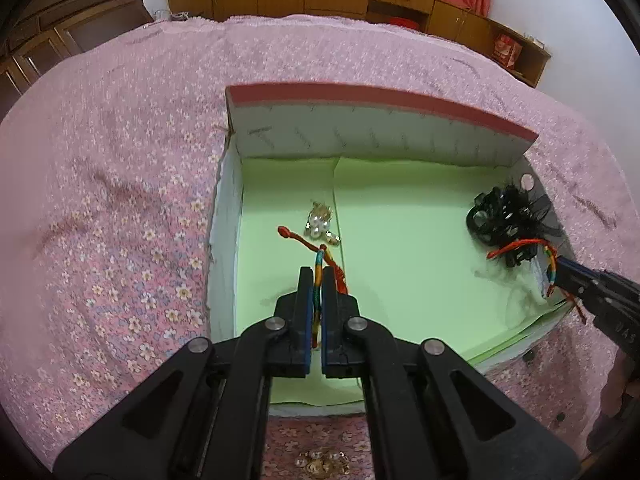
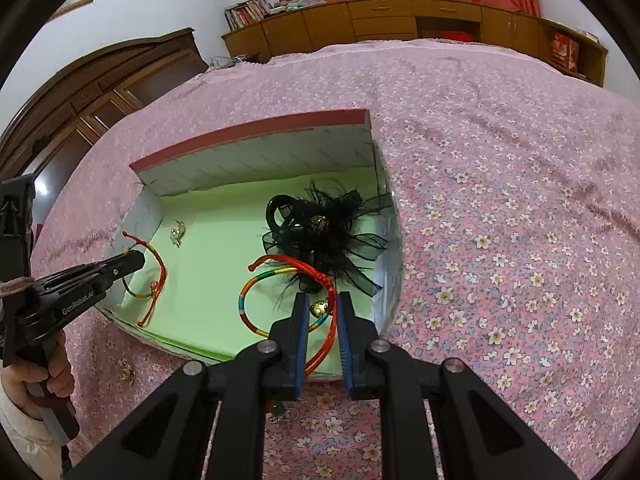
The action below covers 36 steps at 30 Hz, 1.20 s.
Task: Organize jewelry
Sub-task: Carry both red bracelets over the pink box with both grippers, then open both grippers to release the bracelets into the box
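— Bracelets: where is each from its fingers?
— Left gripper point(image 1: 318, 280) is clamped on one cord bracelet point(image 1: 319, 276), its length along the fingers, over the box point(image 1: 400, 240).
— Right?
— Right gripper point(image 2: 322, 312) stands apart; second bracelet point(image 2: 280, 300) lies threaded between the jaws, nothing pinched, beside the hairpiece point(image 2: 324, 232).

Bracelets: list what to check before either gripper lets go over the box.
1. Left gripper shut on the left bracelet: ok.
2. Right gripper clamped on the right bracelet: cannot tell; its jaws stand apart, with cords and a bell between them.
3. Left bracelet over the box floor: ok.
4. Left bracelet apart from the pearl piece: ok; the right wrist view shows a gap.
5. Right bracelet clear of the hair clip: not ok; its loop crosses the clip's feathers.
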Tool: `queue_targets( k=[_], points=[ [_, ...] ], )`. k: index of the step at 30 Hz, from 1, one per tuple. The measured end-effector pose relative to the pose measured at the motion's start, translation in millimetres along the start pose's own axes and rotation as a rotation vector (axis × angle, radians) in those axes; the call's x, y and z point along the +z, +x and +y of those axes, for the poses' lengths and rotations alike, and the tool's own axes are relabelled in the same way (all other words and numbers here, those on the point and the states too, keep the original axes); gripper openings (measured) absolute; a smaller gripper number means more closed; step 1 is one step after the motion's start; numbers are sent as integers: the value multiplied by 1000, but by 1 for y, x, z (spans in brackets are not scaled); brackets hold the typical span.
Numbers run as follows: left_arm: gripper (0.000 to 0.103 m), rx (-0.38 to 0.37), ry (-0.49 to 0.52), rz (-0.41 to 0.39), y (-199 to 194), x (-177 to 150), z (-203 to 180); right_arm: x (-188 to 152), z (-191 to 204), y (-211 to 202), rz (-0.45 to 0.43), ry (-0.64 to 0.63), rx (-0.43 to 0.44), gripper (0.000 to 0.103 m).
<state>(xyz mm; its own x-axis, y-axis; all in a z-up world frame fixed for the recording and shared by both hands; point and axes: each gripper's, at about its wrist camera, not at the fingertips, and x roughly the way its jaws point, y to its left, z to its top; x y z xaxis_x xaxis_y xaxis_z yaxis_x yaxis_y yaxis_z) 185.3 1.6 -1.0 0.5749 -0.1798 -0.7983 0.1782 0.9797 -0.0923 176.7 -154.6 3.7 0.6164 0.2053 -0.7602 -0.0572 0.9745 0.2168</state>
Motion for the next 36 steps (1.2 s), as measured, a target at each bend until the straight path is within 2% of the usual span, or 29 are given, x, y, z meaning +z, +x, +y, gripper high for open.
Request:
queue_targets(
  k=[11,12,14,17,19,36],
  points=[
    [1,16,5,-2,-9,-9,-3,0,1,-2,0,7,9,16],
    [3,16,5,-4,-10,-9,-3,0,1,-3,1,8,9,17],
    [15,12,3,-8,-14,-11,-4,0,3,-4,1,11,9,18],
    [21,4,9,-18,-22,-15,-6,1,4,-8,1,15,16,24],
    [22,1,14,-27,-28,-14,-8,1,6,-12,-7,11,15,27],
    [25,-51,-13,-104,-76,-21,6,-9,14,-65,-97,26,52,28]
  ],
)
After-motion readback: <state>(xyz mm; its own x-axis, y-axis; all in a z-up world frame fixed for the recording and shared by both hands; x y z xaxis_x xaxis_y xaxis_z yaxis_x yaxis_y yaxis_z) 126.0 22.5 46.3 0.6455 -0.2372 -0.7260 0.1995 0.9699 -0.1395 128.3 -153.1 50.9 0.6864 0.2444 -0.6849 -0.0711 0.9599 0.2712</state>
